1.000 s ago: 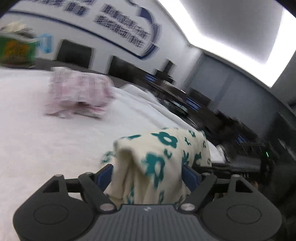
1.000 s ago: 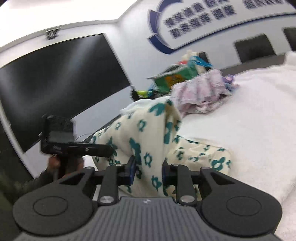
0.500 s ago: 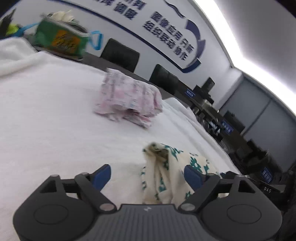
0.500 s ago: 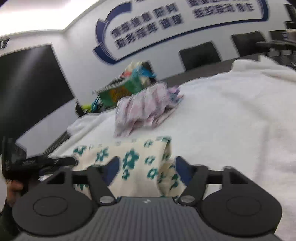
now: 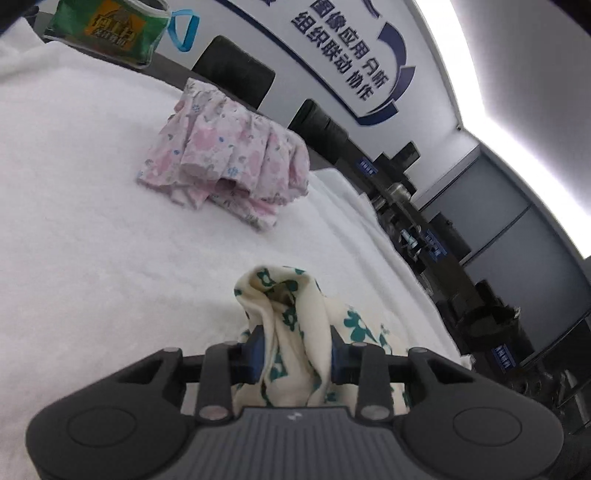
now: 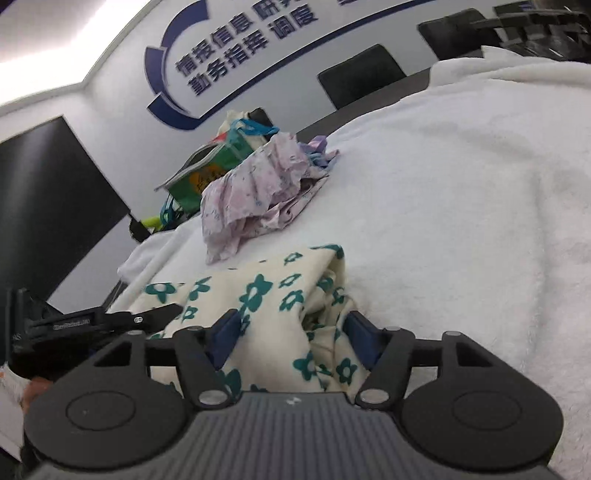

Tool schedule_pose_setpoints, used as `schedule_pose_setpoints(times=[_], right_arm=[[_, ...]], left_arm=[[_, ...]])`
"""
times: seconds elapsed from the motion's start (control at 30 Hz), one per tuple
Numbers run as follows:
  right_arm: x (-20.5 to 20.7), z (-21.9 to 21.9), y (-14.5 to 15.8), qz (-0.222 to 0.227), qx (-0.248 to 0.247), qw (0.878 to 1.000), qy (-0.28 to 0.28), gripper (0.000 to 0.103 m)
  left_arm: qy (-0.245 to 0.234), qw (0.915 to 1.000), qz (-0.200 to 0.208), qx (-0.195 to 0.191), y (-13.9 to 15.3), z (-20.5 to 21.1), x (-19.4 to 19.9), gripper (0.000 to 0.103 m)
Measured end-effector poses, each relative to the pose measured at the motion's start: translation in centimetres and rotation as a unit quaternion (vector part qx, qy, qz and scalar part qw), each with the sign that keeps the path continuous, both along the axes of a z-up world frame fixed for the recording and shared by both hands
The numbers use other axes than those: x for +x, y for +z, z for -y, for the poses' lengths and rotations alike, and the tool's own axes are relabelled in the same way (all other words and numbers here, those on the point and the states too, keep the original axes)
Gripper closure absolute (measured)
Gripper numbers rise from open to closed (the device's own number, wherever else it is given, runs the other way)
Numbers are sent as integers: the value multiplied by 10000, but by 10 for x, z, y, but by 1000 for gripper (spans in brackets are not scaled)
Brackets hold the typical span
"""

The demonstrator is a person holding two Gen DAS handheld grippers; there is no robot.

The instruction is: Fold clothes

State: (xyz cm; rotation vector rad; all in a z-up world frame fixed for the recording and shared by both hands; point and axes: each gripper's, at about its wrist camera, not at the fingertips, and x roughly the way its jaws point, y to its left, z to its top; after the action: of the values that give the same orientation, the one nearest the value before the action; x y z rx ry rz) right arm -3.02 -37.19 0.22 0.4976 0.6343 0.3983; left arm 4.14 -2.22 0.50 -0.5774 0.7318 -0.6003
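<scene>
A cream garment with teal flowers (image 5: 291, 295) lies bunched on the white fleece cover (image 5: 74, 221). My left gripper (image 5: 293, 343) is closing, and both blue pads press a raised fold of the garment. In the right wrist view the same garment (image 6: 258, 291) lies partly folded. My right gripper (image 6: 291, 328) straddles its near corner with the jaws closing. Cloth lies between them, but the pads stand wide and do not pinch it. One of the left gripper's black fingers (image 6: 147, 316) reaches in from the left over the garment.
A crumpled pink floral garment (image 5: 229, 162) (image 6: 255, 184) lies farther back on the cover. Behind it stands a green bag (image 5: 110, 29) (image 6: 207, 170). Black chairs (image 5: 236, 77) line the far side. The cover (image 6: 461, 221) drops off at the table's edge on the right of the left wrist view.
A second ago both grippers held the cream garment up. It now lies on the cover. Both jaws opened; the left has closed on a fold, and the right has narrowed a little.
</scene>
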Motion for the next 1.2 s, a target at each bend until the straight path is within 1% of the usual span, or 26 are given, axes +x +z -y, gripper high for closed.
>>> schedule_pose_setpoints(times=[0.03,0.07,0.1,0.13,0.17,0.2,0.23,0.27,0.3,0.33,0.37,0.4,0.43,0.47,0.5,0.53,0.57,0.6,0.63,0.7,0.77,0.87,0.97,1.07,1.13,1.2], right_arm=[[-1,1,3,8,-9,10000,-52,39],[-3,3,5,16,-18,9999,-105,37],[-5,5,8,22,-31,9998,-177,30],[-9,9,10,20,-51,9995,-301,24],[-11,12,9,-23,-43,9993,-377,23],[-10,14,5,-140,13,9991,-397,22],[-10,16,1,-246,77,9988,-406,22],[-10,17,-3,-287,155,9987,-390,22],[-9,15,-5,-241,179,9988,-377,22],[-8,12,-5,-213,129,9991,-338,22],[-7,9,-6,-187,105,9994,-287,23],[-5,6,-6,-170,162,9995,-198,29],[-3,3,-6,-149,208,9996,-109,49],[-2,0,-7,-119,221,9997,-19,56],[-1,-4,-7,-88,234,9997,71,62],[-1,-7,-6,-54,234,9996,150,72],[-1,-10,-3,-18,241,9995,204,75],[-3,-10,0,-13,379,9989,274,80],[-3,-11,3,-17,532,9979,362,82],[-2,-21,10,-18,805,9947,637,83],[0,-41,23,156,883,9919,899,84],[11,-79,49,494,1062,9851,1259,84],[37,-123,83,861,1071,9787,1526,84],[68,-163,111,1130,982,9747,1662,84],[95,-190,124,1167,914,9734,1748,84],[123,-213,131,1126,829,9734,1816,84]], left_arm=[[56,10000,-19,-36,-2,-2,2,63],[126,9999,-61,-61,-4,-4,4,51],[151,9998,-126,-64,-5,-4,5,45],[156,9997,-201,-59,-6,-4,6,35],[162,9995,-276,-53,-7,-4,7,33],[136,9993,-343,-78,-5,-5,7,29],[98,9991,-383,-145,-4,-7,6,16],[60,9989,-413,-224,-2,-8,4,6],[-20,9987,-437,-260,-2,-6,4,5],[-120,9985,-457,-277,-3,-1,4,5],[-220,9982,-478,-294,-3,3,4,13],[-298,9980,-523,-167,-5,11,3,21],[-322,9985,-450,-4,-4,16,0,28],[-327,9988,-322,148,-3,20,-5,41],[-340,9989,-321,92,-2,18,-8,51],[-358,9987,-373,-54,-2,13,-12,58],[-342,9986,-377,-140,-1,7,-15,65],[-277,9988,-351,-221,1,-3,-20,69],[-203,9987,-315,-338,5,-15,-25,73],[-16,9987,-101,-497,19,-40,-37,74],[201,9981,239,-523,40,-66,-47,74],[553,9941,715,-593,74,-107,-51,74],[846,9900,1019,-489,105,-142,-38,74],[1068,9872,1122,-370,126,-175,-12,74],[1188,9857,1172,-256,138,-194,8,74],[1299,9849,1124,-197,141,-209,31,74]])
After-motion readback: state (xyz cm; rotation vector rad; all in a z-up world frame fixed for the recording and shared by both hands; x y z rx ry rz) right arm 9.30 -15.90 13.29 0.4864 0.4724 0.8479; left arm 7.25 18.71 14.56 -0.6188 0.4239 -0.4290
